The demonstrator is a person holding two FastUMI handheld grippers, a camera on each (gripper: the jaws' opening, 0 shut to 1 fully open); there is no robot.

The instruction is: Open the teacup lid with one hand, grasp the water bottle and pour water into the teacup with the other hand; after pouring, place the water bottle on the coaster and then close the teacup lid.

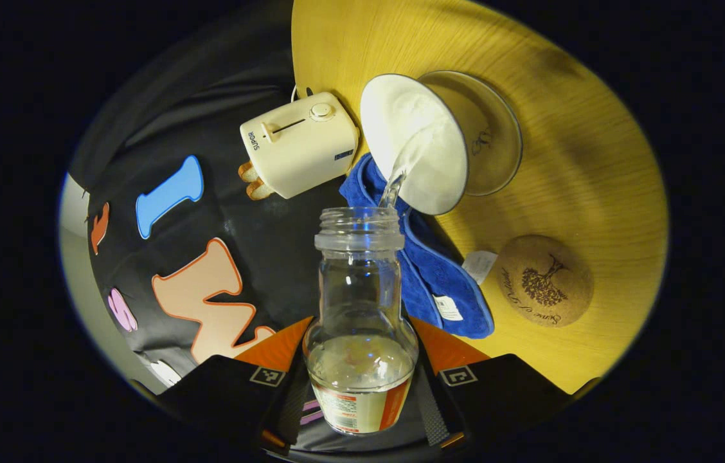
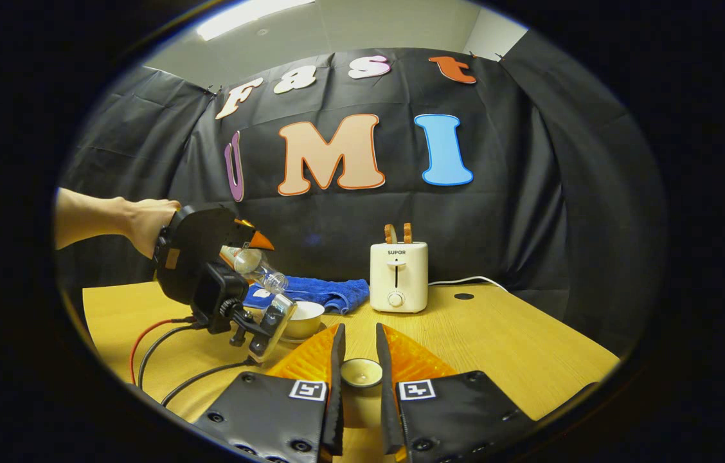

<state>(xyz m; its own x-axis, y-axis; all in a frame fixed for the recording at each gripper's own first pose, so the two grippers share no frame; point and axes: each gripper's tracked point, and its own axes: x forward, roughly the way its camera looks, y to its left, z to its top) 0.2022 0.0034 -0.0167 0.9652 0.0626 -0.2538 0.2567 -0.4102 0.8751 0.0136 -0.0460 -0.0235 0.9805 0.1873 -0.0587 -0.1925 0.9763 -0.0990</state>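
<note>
Pouring is in progress. The left gripper (image 1: pixel 360 379) pinches the water bottle (image 1: pixel 360 321) low on its body, both fingers pressed to the sides, and holds it tipped with its open mouth just above the teacup (image 1: pixel 414 145); a thin stream of water (image 1: pixel 398 177) runs from the mouth into the white bowl of the cup, which stands on a glass saucer (image 1: pixel 497 135) on the yellow table (image 1: pixel 594 193). The right gripper (image 2: pixel 357 379) holds the teacup lid (image 2: pixel 361 372) between its nearly closed fingers, well clear of the cup. The cork coaster (image 1: pixel 544 280) lies bare near the blue towel (image 1: pixel 433 283), beside the saucer. In my judgement the tilt should be kept shallow so the stream lands near the cup's centre rather than on its rim, and the bottle righted gently before it travels to the coaster. The lid should stay level and aside until then.
</note>
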